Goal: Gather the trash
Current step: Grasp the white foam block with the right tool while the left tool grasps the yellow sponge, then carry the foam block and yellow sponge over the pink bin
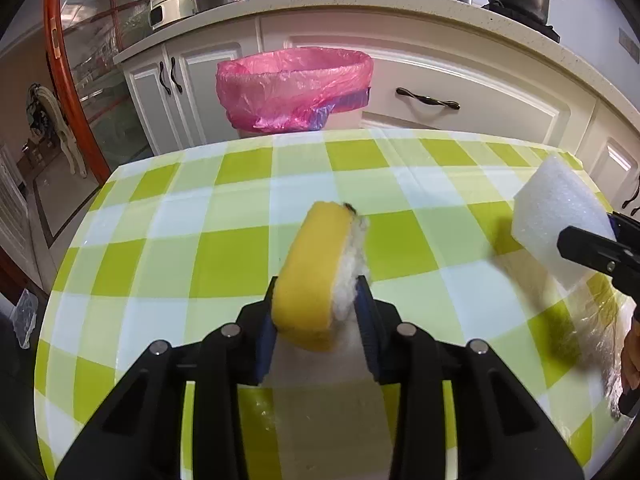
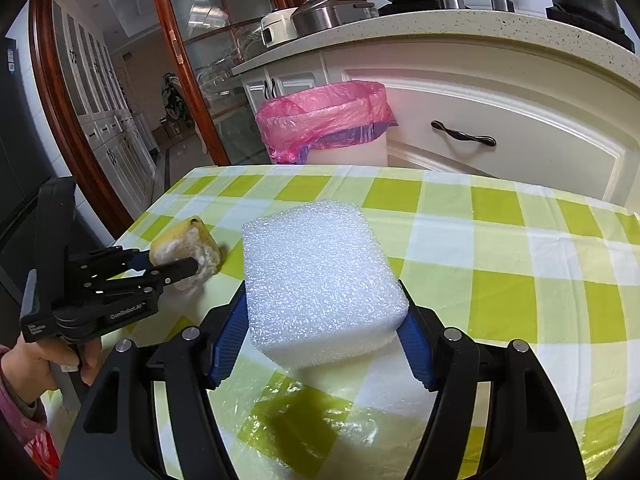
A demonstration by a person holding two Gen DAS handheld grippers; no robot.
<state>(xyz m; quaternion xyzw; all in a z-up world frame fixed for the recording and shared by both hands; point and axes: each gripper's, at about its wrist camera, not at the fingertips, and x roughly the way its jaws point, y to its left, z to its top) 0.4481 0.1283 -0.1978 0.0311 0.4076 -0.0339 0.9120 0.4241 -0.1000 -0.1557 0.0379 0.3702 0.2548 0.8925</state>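
My left gripper (image 1: 318,300) is shut on a yellow sponge (image 1: 316,272) with white fluff on its right side and holds it above the checked table. It also shows at the left of the right wrist view (image 2: 188,256). My right gripper (image 2: 324,320) is shut on a white foam block (image 2: 320,276) held above the table; the block shows at the right edge of the left wrist view (image 1: 560,220). A white bin with a pink bag (image 1: 294,88) stands on the floor beyond the table's far edge, also in the right wrist view (image 2: 324,120).
The table carries a green and white checked cloth (image 1: 200,216). Clear plastic film (image 2: 320,432) lies on it near my right gripper. White kitchen cabinets (image 1: 460,80) with pots on the counter stand behind the bin. A glass door is at the left.
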